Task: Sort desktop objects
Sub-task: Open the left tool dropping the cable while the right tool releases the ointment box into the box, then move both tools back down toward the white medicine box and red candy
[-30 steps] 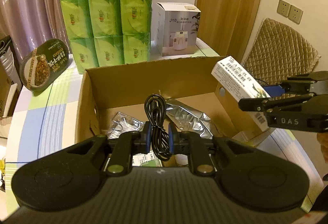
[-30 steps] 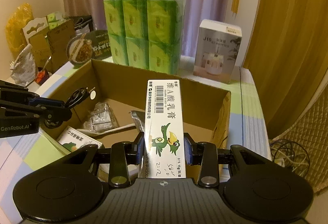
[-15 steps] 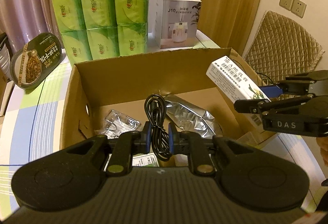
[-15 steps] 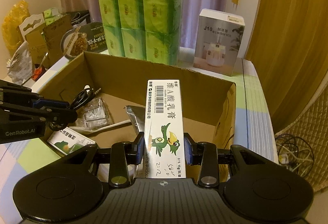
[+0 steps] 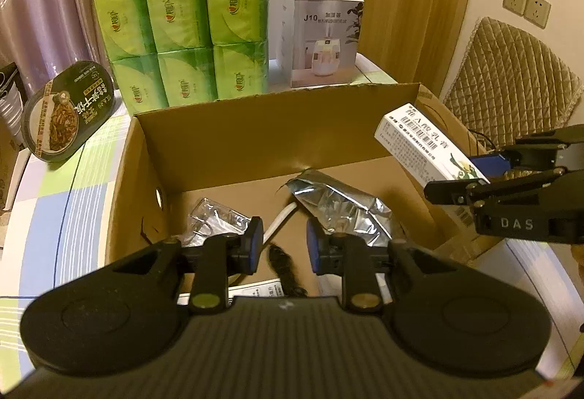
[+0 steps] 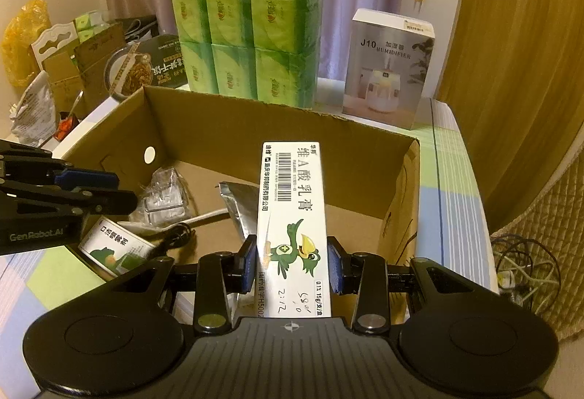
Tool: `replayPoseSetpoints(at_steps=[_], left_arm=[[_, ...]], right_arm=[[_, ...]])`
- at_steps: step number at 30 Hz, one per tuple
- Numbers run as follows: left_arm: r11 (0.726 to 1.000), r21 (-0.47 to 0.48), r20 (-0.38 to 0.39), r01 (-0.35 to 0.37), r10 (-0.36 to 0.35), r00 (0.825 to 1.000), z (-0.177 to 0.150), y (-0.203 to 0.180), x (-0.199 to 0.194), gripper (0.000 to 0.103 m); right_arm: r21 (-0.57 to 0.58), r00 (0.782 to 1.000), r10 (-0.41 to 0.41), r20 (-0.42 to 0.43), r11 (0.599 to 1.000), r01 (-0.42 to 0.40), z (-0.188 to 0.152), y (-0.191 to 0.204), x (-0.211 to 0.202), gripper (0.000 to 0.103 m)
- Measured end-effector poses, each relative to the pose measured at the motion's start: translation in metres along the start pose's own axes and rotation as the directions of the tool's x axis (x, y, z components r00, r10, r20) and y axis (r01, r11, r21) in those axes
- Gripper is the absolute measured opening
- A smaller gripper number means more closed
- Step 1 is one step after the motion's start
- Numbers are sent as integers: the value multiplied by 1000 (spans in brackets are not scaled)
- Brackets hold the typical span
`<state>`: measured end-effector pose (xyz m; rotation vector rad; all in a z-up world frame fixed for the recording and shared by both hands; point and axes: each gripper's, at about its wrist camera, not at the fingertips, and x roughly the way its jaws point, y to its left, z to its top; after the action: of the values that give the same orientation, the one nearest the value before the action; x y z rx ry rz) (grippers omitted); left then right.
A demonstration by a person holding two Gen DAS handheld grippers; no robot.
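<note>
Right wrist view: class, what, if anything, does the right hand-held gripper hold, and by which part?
The right hand-held gripper holds the white ointment box, pads pressed on its long side faces near the lower end.

Black cable (image 5: 283, 269), lower centre of left view: motion-blurred, bottom end hidden behind tool body. Small green-print box (image 6: 116, 247), lower left of right view: partly covered by left tool (image 6: 87, 189). Ointment box (image 6: 294, 234): bottom end hidden.

brown corrugated cardboard box (image 5: 277, 129) matt; crinkled silver foil pouch (image 5: 343, 205) shiny; green plastic-wrapped tissue packs (image 5: 182, 30) glossy; white paperboard carton (image 6: 292, 213) smooth.
</note>
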<state>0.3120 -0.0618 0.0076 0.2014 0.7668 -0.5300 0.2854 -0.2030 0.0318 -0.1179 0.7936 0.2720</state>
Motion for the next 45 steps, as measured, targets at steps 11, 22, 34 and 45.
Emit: replayPoseSetpoints(at_steps=[11, 22, 34, 45], left_arm=[[1000, 9, 22, -20, 20, 1000, -7, 2, -15, 21], [999, -9, 20, -43, 43, 999, -15, 10, -19, 24], [998, -22, 25, -61, 61, 998, -24, 14, -30, 29], [995, -58, 44, -81, 83, 996, -47, 18, -59, 49]], right_arm=[[9, 1000, -2, -1, 1000, 2, 6, 2, 1, 35], [7, 999, -34, 30, 999, 34, 13, 5, 1, 50], [35, 999, -37, 22, 999, 36, 5, 5, -7, 54], [60, 999, -39, 37, 998, 36, -10, 13, -38, 67]])
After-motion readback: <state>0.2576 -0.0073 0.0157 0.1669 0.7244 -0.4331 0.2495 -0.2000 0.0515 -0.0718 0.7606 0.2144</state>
